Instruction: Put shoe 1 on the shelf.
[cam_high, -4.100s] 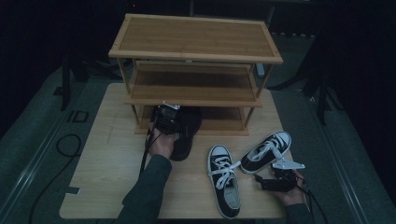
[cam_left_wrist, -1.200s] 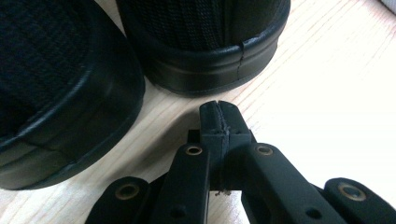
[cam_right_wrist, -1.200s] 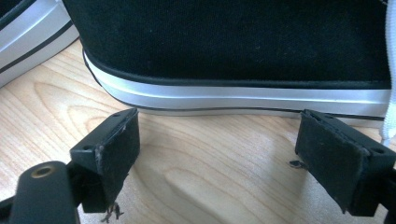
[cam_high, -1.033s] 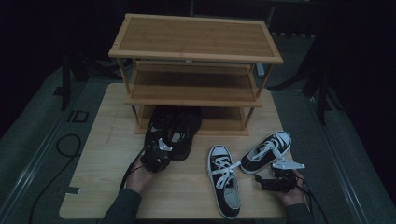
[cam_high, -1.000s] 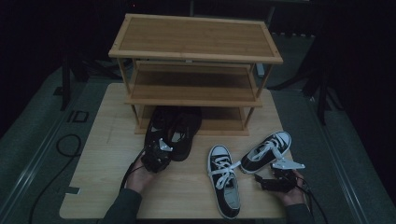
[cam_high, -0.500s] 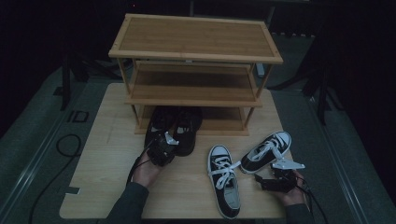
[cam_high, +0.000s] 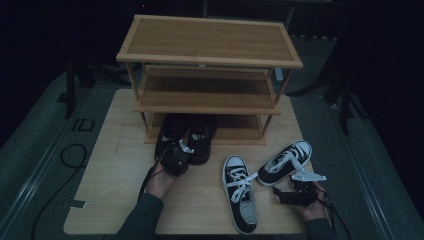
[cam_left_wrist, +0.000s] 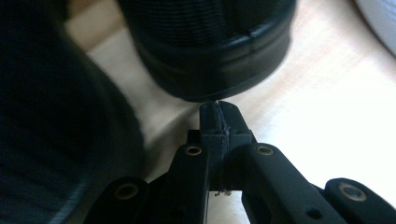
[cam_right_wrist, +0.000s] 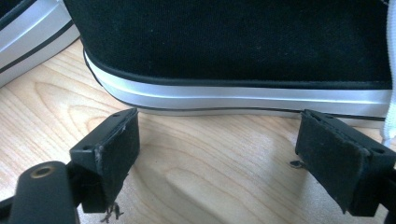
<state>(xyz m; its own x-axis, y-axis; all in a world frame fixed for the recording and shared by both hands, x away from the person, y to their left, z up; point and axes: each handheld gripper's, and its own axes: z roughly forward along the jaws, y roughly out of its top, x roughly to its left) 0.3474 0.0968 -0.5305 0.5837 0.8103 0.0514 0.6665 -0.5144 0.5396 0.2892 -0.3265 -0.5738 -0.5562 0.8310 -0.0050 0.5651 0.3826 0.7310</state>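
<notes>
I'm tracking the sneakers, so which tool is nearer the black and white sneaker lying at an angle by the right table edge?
The right. The right tool sits open just beside that angled sneaker, while the left tool, shut, is at the all-black shoes under the rack.

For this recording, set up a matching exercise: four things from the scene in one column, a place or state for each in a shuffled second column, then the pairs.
Things:
1. left tongs
2. right tongs
3. black shoes
4. black-and-white sneakers

Places or states:
A. out on the table, right of centre
B. jaws shut, empty
C. partly under the rack's bottom shelf
D. jaws open, facing a white sole

Pairs: 1-B, 2-D, 3-C, 4-A
</notes>
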